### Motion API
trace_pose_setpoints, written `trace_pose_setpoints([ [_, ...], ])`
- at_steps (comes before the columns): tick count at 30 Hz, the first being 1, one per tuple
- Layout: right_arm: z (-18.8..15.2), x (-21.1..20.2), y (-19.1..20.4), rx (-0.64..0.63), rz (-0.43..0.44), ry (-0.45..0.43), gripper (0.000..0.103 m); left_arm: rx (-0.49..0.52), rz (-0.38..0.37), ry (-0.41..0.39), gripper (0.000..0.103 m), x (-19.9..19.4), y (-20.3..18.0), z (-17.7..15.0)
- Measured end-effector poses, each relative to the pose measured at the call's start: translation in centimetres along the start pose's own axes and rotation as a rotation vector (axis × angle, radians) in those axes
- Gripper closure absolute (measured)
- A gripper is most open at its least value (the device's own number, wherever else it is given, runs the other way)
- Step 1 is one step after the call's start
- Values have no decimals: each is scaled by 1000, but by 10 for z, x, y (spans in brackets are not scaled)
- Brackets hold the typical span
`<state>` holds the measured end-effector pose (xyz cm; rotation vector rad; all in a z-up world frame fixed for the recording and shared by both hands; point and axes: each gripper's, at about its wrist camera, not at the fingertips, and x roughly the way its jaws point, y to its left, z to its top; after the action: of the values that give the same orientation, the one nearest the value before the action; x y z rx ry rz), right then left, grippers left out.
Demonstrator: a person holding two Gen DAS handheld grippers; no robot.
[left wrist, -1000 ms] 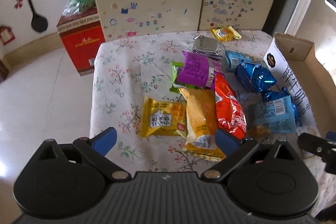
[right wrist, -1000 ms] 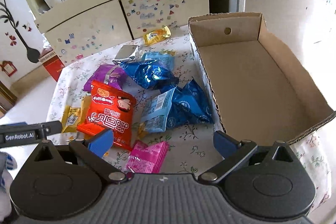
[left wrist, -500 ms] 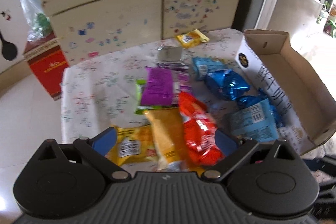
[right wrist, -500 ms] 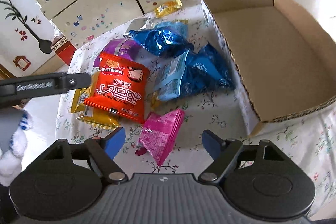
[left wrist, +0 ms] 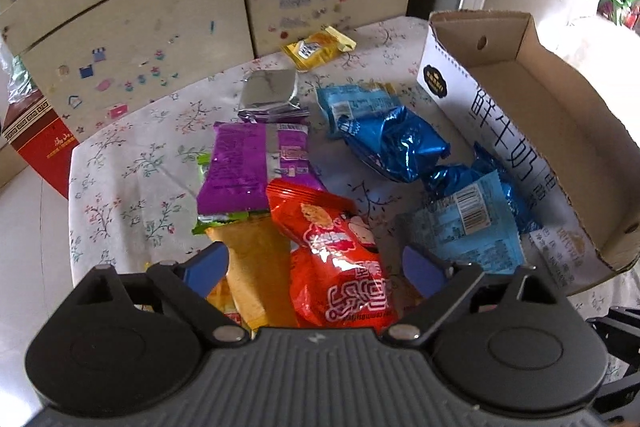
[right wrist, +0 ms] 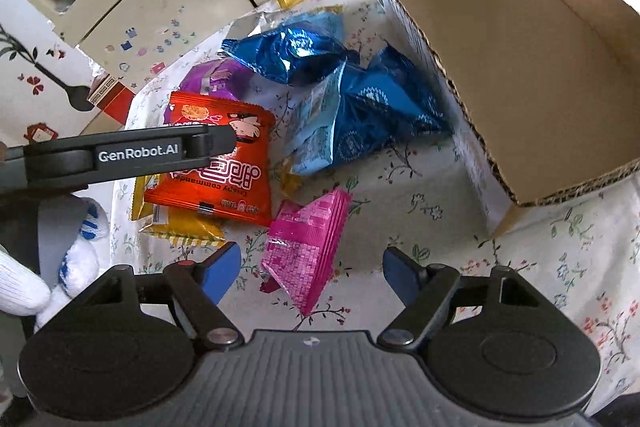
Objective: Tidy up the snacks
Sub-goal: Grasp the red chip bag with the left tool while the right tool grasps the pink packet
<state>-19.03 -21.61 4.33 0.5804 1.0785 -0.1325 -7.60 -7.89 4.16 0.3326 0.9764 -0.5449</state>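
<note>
Across the floral-clothed desk [left wrist: 120, 163] lies a loose heap of snack packets, with an open cardboard box [left wrist: 560, 131] at 3 o'clock of the heap. From the left wrist view, the left hand-held gripper [left wrist: 316, 263] hovers with its 2 blue fingertips spread wide, straddling a red snack bag [left wrist: 340, 259] and an orange packet [left wrist: 256, 263] at 6 o'clock; neither fingertip visibly touches them. At 12 o'clock of the red bag sits a purple packet [left wrist: 244, 167] overlapping a green one [left wrist: 216, 223], with a silver packet [left wrist: 268, 91] and a small yellow packet [left wrist: 318, 49] farther toward 12 o'clock. Dark blue foil bags [left wrist: 394, 143] and a light blue packet [left wrist: 464, 231] lie at 2 to 3 o'clock, just beside the box's printed wall. From the right wrist view, the right hand-held gripper [right wrist: 312, 267] is also spread wide and holds nothing; a pink packet [right wrist: 308, 247] lies between its fingertips on the cloth, untouched. At 9 o'clock there, a white-gloved hand [right wrist: 24, 287] holds the other tool's handle.
</note>
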Motion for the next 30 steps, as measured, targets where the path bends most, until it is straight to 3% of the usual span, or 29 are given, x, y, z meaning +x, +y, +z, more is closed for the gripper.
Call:
trace_pose_setpoints([
  [10, 1, 13, 6, 34, 2, 45, 22, 43, 4, 24, 12, 20, -11, 3],
  [14, 3, 21, 8, 42, -3, 57, 32, 69, 25, 22, 13, 25, -17, 3],
  [16, 2, 22, 11, 33, -9, 53, 36, 90, 42, 14, 22, 24, -21, 2],
  [18, 2, 23, 14, 10, -6, 55, 53, 107, 50, -3, 32, 21, -23, 1],
  [20, 1, 24, 14, 10, 9, 63, 59, 117, 48, -21, 44, 17, -22, -1],
  [25, 0, 22, 16, -18, 24, 59, 62, 59, -25, -36, 65, 6, -11, -6],
  [30, 2, 16, 9, -9, 34, 50, 62, 16, -72, -51, 71, -3, 1, -13],
])
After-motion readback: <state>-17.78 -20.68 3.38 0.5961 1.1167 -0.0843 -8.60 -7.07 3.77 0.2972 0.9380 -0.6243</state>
